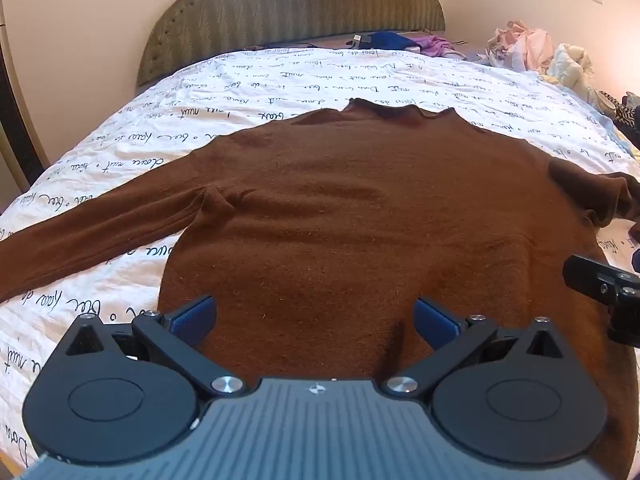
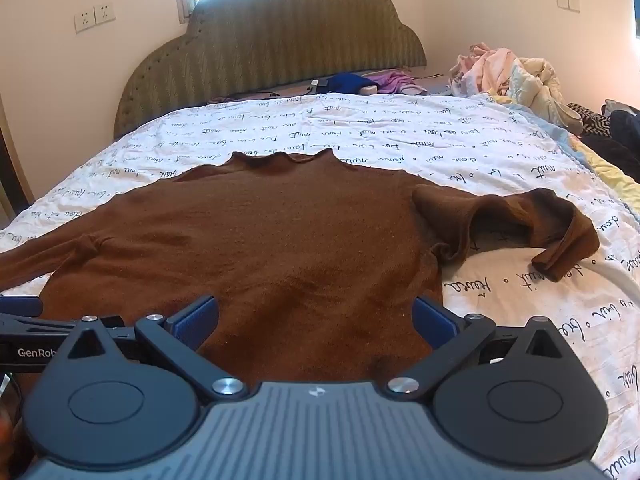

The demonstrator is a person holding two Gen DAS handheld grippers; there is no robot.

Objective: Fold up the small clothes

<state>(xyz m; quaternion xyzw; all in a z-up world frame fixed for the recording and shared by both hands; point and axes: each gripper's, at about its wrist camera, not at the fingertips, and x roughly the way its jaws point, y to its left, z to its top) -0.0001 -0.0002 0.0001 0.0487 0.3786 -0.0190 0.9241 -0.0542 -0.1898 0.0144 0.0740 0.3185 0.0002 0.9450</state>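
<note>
A brown long-sleeved sweater (image 1: 360, 208) lies flat on the bed, collar toward the headboard; it also shows in the right wrist view (image 2: 280, 240). Its left sleeve (image 1: 80, 228) stretches out straight. Its right sleeve (image 2: 520, 220) is bent and bunched. My left gripper (image 1: 316, 316) is open over the sweater's hem, toward its left side. My right gripper (image 2: 316, 316) is open over the hem, toward its right side. Part of the right gripper (image 1: 604, 284) shows at the left view's right edge. Both are empty.
The bed has a white cover with black script (image 1: 280, 80) and a green padded headboard (image 2: 272, 40). A pile of pale clothes (image 2: 508, 72) lies at the far right, dark clothes (image 2: 616, 132) beside it. Blue and purple items (image 2: 360, 82) lie near the headboard.
</note>
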